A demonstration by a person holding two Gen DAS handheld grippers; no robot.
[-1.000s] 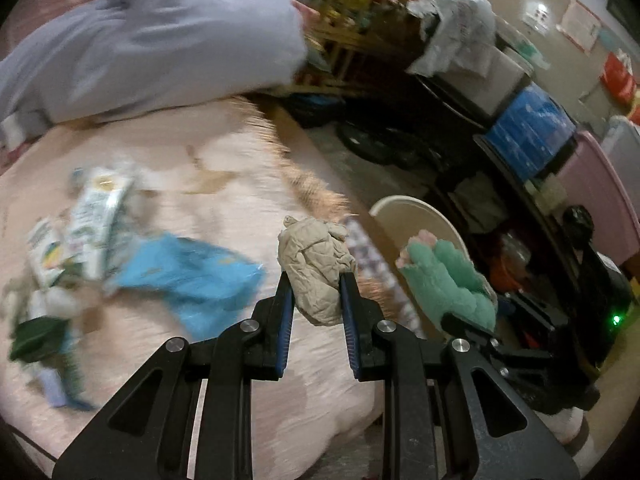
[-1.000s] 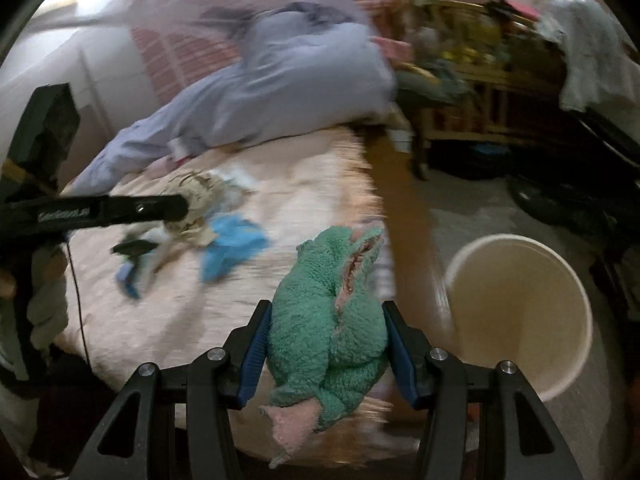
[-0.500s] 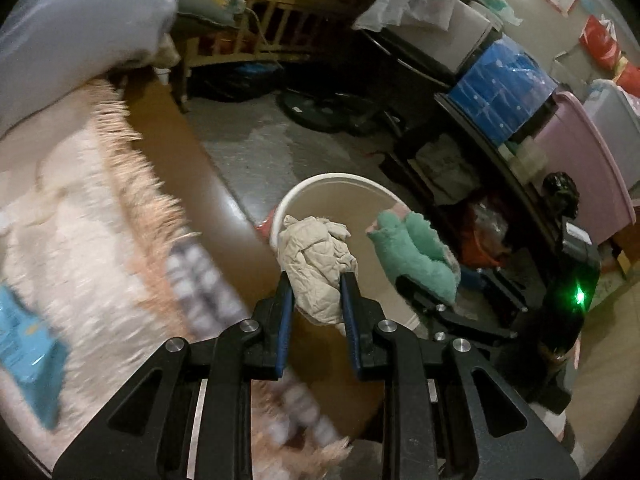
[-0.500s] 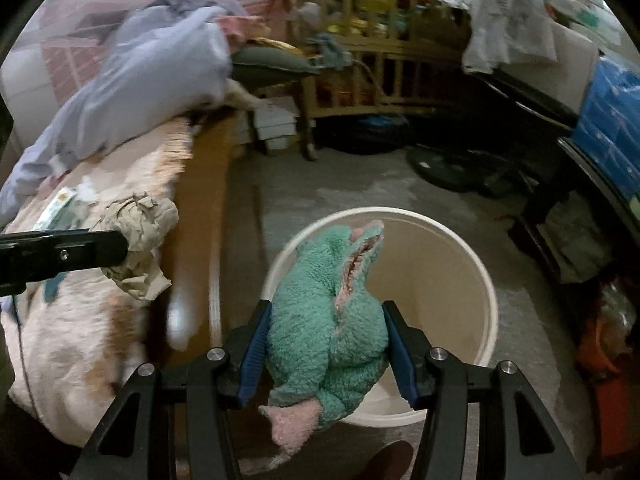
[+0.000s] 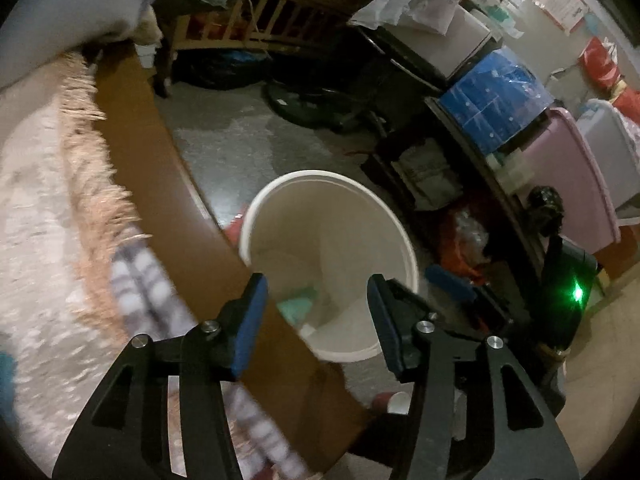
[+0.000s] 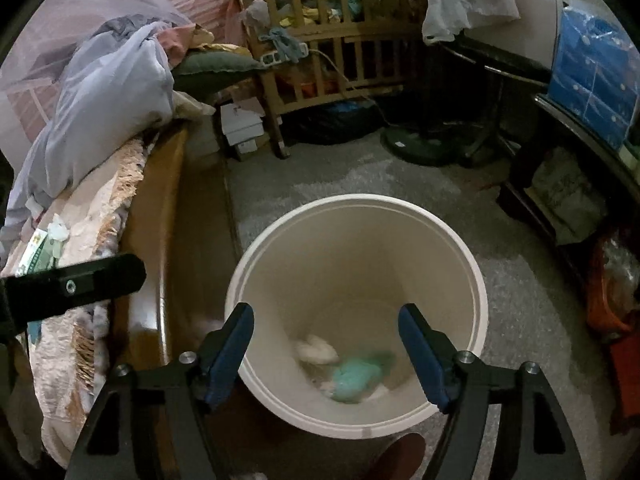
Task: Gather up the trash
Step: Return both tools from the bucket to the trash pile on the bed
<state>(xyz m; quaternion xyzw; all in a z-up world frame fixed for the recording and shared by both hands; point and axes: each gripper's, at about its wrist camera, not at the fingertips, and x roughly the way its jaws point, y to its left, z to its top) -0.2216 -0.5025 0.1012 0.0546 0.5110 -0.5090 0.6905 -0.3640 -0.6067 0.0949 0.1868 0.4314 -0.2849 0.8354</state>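
1. Cream plastic, round and open-topped, the waste bucket stands upright on the grey floor in the left wrist view, mouth facing up, tight against the brown wooden bed rail. That rail cuts off its lower left side. The left gripper hangs over the bucket's near rim, jaws opening with nothing between them. Deep inside lies one crumpled green cloth scrap (blurred, half hidden behind the rail). The right gripper shows only as one blue-padded finger beside the left one, so its spread cannot be read here.

2. In the right wrist view the whole bucket rim is visible. The right gripper is above it, jaws opening and empty. At the bottom lie two pieces: the green scrap, and one pale crumpled paper wad touching it (both smeared; no long axis can be made out). One black finger of the left gripper enters from the left edge, over the fringed pink bedspread.
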